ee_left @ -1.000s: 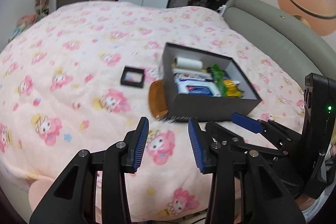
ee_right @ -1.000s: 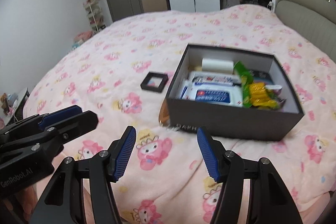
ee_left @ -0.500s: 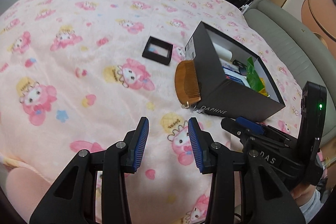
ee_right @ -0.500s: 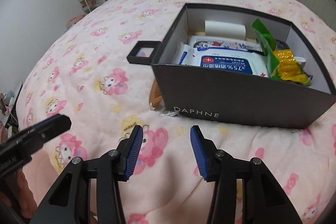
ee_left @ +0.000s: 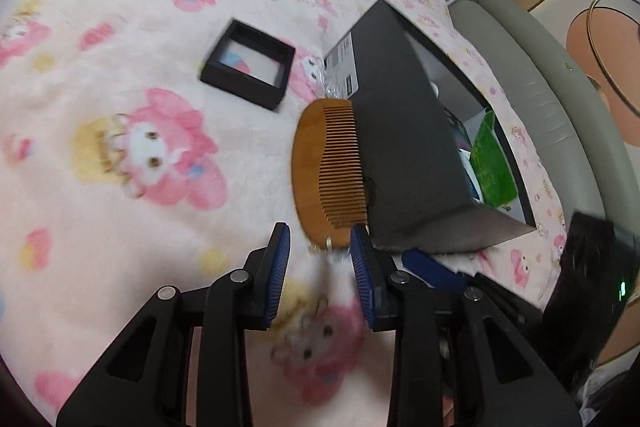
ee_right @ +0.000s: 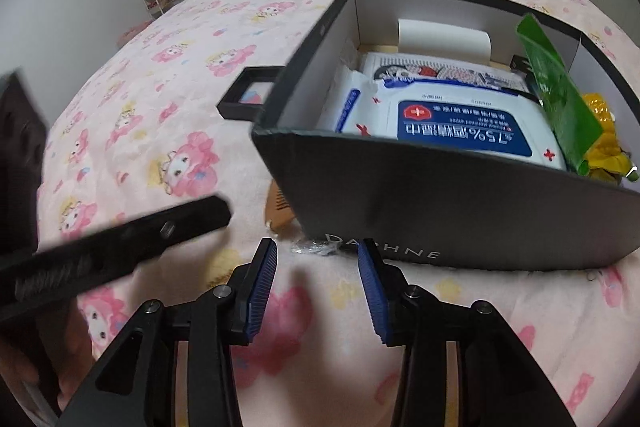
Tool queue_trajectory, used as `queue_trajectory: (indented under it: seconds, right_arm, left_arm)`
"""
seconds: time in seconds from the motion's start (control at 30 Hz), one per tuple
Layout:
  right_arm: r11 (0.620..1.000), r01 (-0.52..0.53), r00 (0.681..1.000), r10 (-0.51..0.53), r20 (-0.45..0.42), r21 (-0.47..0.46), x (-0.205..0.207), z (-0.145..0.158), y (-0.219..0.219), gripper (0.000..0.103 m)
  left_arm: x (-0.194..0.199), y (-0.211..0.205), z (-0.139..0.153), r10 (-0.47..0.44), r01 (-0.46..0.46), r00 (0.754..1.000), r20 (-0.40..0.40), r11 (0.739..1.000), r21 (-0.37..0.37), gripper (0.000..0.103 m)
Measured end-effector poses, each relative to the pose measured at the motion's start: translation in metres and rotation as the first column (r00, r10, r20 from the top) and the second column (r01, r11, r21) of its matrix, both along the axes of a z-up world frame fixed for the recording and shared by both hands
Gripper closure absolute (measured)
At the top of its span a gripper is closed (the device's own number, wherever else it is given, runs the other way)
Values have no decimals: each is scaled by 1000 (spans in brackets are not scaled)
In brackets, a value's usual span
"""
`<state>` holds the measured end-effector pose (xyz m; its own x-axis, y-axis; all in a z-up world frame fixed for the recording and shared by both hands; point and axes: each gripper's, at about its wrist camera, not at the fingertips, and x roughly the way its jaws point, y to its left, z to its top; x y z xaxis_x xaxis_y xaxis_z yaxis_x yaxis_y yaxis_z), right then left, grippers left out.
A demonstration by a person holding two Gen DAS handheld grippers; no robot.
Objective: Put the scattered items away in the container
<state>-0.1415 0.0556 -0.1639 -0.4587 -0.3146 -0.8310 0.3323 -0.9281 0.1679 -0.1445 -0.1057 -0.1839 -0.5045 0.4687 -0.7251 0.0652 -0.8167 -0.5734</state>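
The left gripper (ee_left: 320,251) hangs low over the pink cartoon-print blanket (ee_left: 120,187). Its jaws are closing, with the near end of the wooden comb (ee_left: 328,167) just at the tips, but the pads do not press on it. The comb lies flat on the blanket, and its teeth side is touching the outer side wall of the dark box (ee_left: 404,147). On that side there is no free room; on its curved back edge the blanket is bare. Past the comb's far end, near the box corner, lies a small black square frame case (ee_left: 248,63), apart from the comb.

The right gripper (ee_right: 316,267) points at the near corner of the box (ee_right: 440,211), where a bit of crinkled clear wrap (ee_right: 316,249) lies on the blanket at the foot of the front wall. Its jaws are closing too and hold nothing; the wrap is just ahead of the tips. The comb (ee_right: 280,211) shows only a little beside the corner. The left gripper's arm (ee_right: 120,247) crosses just to the left, blurred, so the room there is narrow.

Inside the box are a pack of wet wipes (ee_right: 460,123), a white roll (ee_right: 444,39), a green packet (ee_right: 556,95) leaning on the right, and something yellow (ee_right: 604,143).
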Motion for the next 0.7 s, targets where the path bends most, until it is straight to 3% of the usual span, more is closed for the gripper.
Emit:
queue_trajectory:
  seconds: [0.13,0.27,0.37,0.43,0.53,0.6,0.7]
  right_arm:
    - [1000,14,1000,-14,6,7,-4,-7,6,65]
    - [1000,3,1000,-3,22,6,-7,-12,9,65]
    - [1000,1,1000,-1,26,3,-8,-13,10,65]
    - [1000,3,1000,-3,27,2,-8,-12,11,65]
    - [1000,10,1000,-10,27,7,-7,-11,13,65]
    - [1000,14,1000,-14,28,8,-6,-9,14,65]
    - [1000,11,1000,-11,27,9,-2,-5,12,65]
  left_arm:
    - [-18,2,-21,-7,3,998,58,998,60,69]
    - [-22,-3,-39,5,-19,997,82,984,179,55]
    - [-25,-6,-46,11,-32,996,88,971,236,54]
    - [-24,-4,-45,5,-24,997,77,970,244,62]
    - [-21,-2,-38,9,-21,998,63,980,199,67]
    - [-15,-5,-30,29,-37,998,50,985,169,81]
    - [-1,-8,-14,35,-37,999,17,988,147,89]
